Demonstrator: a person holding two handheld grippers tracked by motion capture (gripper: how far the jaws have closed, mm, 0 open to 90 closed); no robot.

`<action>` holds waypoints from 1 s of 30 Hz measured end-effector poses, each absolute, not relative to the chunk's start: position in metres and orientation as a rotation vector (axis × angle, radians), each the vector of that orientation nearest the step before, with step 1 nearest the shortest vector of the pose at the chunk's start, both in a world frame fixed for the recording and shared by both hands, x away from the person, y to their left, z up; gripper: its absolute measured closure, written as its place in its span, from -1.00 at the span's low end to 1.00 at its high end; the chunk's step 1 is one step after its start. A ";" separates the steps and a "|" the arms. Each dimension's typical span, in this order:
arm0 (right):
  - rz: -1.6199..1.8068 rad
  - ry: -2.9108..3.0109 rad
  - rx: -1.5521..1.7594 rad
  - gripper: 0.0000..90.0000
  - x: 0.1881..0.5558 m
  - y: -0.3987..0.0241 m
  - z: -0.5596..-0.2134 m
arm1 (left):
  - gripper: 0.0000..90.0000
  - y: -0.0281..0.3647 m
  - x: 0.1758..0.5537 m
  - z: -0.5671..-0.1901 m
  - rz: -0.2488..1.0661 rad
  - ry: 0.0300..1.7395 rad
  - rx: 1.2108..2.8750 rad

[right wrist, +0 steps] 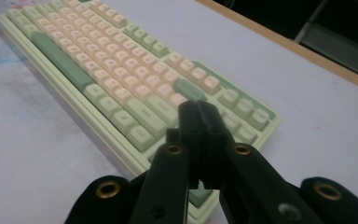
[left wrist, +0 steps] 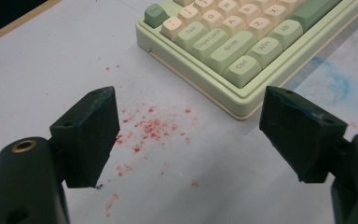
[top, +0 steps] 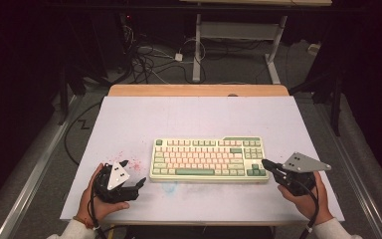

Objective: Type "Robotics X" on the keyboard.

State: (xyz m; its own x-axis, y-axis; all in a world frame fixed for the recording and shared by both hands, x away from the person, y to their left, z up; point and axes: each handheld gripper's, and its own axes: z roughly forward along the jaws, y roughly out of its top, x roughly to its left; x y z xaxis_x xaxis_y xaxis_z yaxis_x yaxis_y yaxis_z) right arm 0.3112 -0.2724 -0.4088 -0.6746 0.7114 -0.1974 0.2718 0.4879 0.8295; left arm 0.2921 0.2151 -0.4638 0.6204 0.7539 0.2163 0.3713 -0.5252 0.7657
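Right gripper (top: 267,164): jaws closed, empty, tips over keyboard's (top: 209,158) near right corner.
Left gripper (top: 132,175): wide, beside keyboard's left end.
Keyboard axis: crosswise.

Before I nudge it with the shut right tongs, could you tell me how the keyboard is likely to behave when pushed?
The keyboard looks rigid, a thick one-piece case, so it should slide rather than flex. Lying flat and low on the smooth white table, it probably will not tip. The right tongs sit at its right end, so an off-centre push may swivel it, and raised keys could depress.
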 end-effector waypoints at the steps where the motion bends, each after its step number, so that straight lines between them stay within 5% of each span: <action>1: 1.089 2.212 0.803 1.00 0.313 -0.269 -0.409 | -0.59 0.215 0.292 -0.464 0.708 0.879 2.148; 30: 0.942 2.422 0.771 1.00 0.356 -0.215 -0.450 | -0.58 0.214 0.292 -0.465 0.689 0.876 2.168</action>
State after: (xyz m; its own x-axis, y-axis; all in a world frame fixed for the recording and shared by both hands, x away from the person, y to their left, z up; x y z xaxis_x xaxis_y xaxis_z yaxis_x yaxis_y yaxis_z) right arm 0.3563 -0.2149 -0.4503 -0.7539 0.6305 -0.1846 0.3402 0.6151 0.7112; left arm 0.2920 0.2142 -0.4655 0.6317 0.7461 0.2105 0.3802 -0.5348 0.7547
